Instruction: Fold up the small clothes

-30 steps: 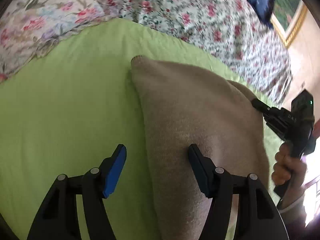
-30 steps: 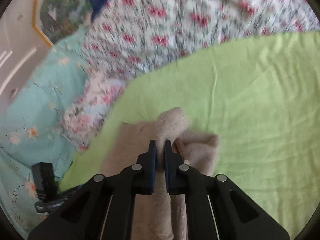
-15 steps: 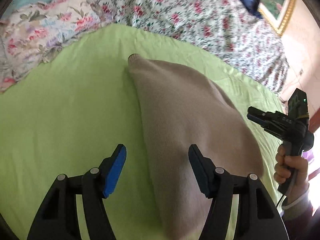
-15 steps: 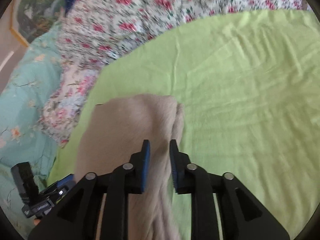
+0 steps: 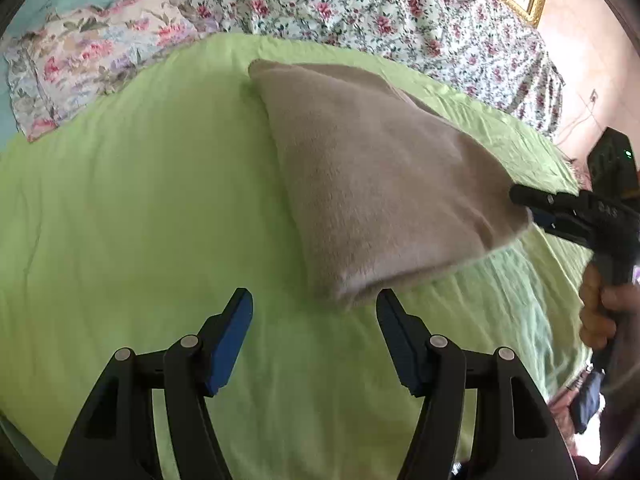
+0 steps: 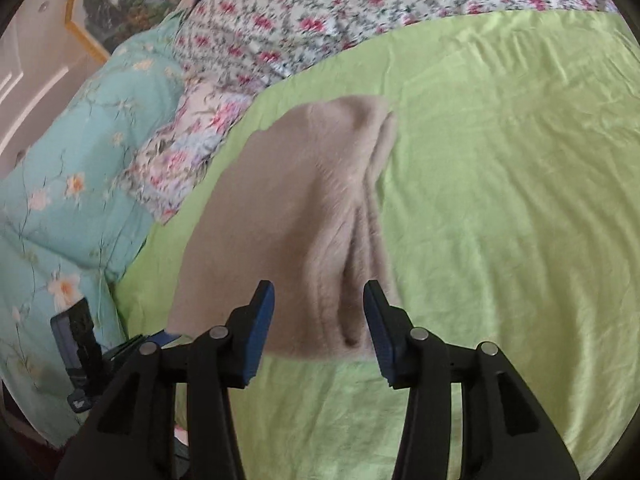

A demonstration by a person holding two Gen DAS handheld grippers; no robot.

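On the green sheet of the bed, the beige fleece garment is now lying folded over on itself, its doubled edges stacked along its right side in the right wrist view. A second ago I was pinching that bunched edge with the right hand-held gripper; now its jaws are opening, the pads are standing clear on either side of the garment's near edge, and nothing is being pressed between them, so I am reading the fold as released and laid down. The left hand-held gripper is staying open and empty, and it is now sitting just short of the garment's near corner, whereas a moment earlier the cloth was reaching down between its fingers. In the left wrist view the right hand-held gripper's tip is lying close to the garment's right corner, though I cannot tell whether it is touching. Floral bedding is lying beyond the far side. I am judging this fold done; the bundle is looking puffy rather than flat, so smoothing or another fold is probably coming next.
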